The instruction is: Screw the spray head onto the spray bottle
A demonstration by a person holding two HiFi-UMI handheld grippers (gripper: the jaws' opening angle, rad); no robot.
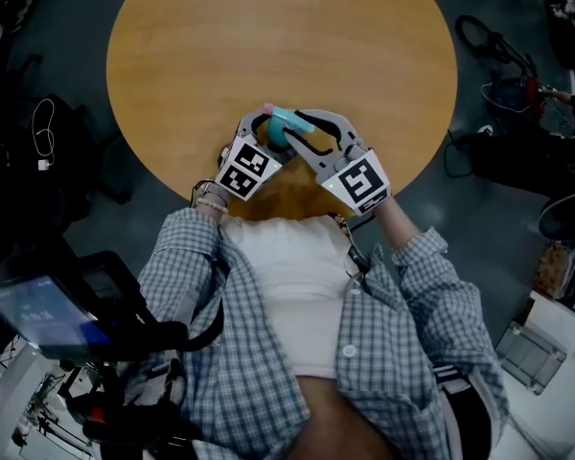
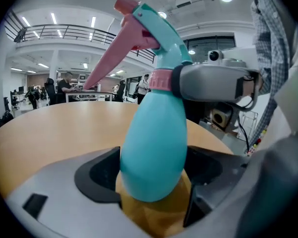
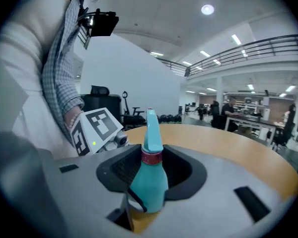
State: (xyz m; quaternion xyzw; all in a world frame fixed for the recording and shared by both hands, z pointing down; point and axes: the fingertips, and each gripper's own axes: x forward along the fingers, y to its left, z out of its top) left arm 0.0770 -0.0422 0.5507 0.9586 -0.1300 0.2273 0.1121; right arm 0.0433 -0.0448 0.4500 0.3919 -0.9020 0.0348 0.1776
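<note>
The teal spray bottle (image 2: pixel 154 148) was up over the near edge of the round wooden table (image 1: pixel 268 46), leaning a little, and I could not tell whether its base touched the wood. The spray head (image 2: pixel 156 26) sat on its neck, with the pink trigger (image 2: pixel 111 58) slanting down to one side and the pink collar (image 2: pixel 160 80) ringing the joint between head and bottle.

My left gripper (image 2: pixel 151 182) had its 2 jaws closed on the bottle's fat lower body, the dark pads pressing it from both sides. My right gripper (image 3: pixel 151 170) came in from the other side with its jaws narrowed onto the spray head at that pink collar. In the left gripper view, 1 of its grey fingers (image 2: pixel 208 83) lay right against the collar.

From the head view the 2 grippers met nose to nose at the bottle, just in front of my chest. Their marker cubes (image 1: pixel 245 171) faced up at me, and my checked shirt sleeves (image 1: pixel 187 247) ran back from them.
</note>
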